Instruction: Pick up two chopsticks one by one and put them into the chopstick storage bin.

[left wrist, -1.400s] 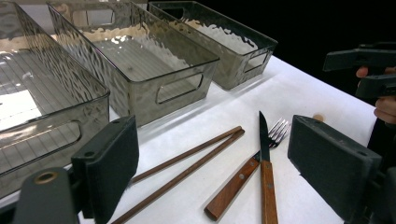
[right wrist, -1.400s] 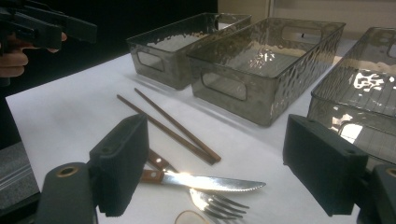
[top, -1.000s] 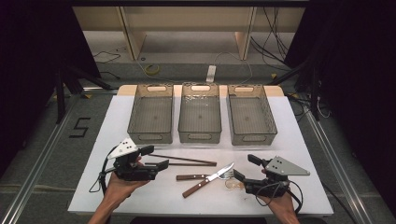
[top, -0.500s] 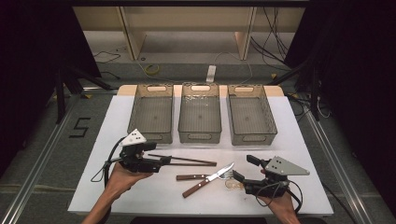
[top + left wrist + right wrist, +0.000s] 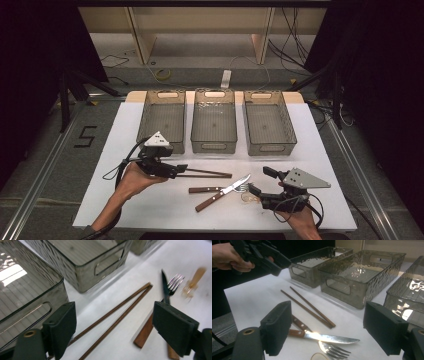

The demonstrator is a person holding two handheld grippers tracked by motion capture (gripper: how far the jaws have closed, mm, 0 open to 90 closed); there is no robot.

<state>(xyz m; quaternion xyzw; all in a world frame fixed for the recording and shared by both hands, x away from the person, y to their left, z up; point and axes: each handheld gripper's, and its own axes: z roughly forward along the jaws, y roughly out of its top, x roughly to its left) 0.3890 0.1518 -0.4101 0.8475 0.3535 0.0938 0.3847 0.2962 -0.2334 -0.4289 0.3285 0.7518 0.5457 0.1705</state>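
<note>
The left hand-held gripper [image 5: 181, 170] sits low over the bench [image 5: 125, 130], just in front of the left bin [image 5: 162, 120], and points along a pair of brown chopsticks [image 5: 205, 174]. In the left gripper view its jaws stand wide, one on each side of the near ends of the chopsticks [image 5: 117, 311], and neither pad presses on them. The jaws have just been closing a little, with the chopsticks lying between them but not gripped. The chopsticks lie flat and side by side on the white bench, running from the left hand-held gripper toward the middle of the bench, in front of the middle bin [image 5: 214, 122].

Just beside the far ends of the chopsticks lie a knife [image 5: 222, 192] and a fork [image 5: 220, 188], both with wooden handles; the knife lies across the fork. In the right gripper view the knife's serrated blade [image 5: 332, 339] lies over the fork's tines [image 5: 332, 350].

The right hand-held gripper [image 5: 256, 190] rests near the front right of the bench, pointing toward the cutlery. Its jaws are wide apart and hold nothing, as the right gripper view shows. A small pale object [image 5: 246, 197] lies just in front of it; what it is cannot be told.

Three clear grey bins stand in a row across the back of the bench, the right bin [image 5: 270, 122] last.
</note>
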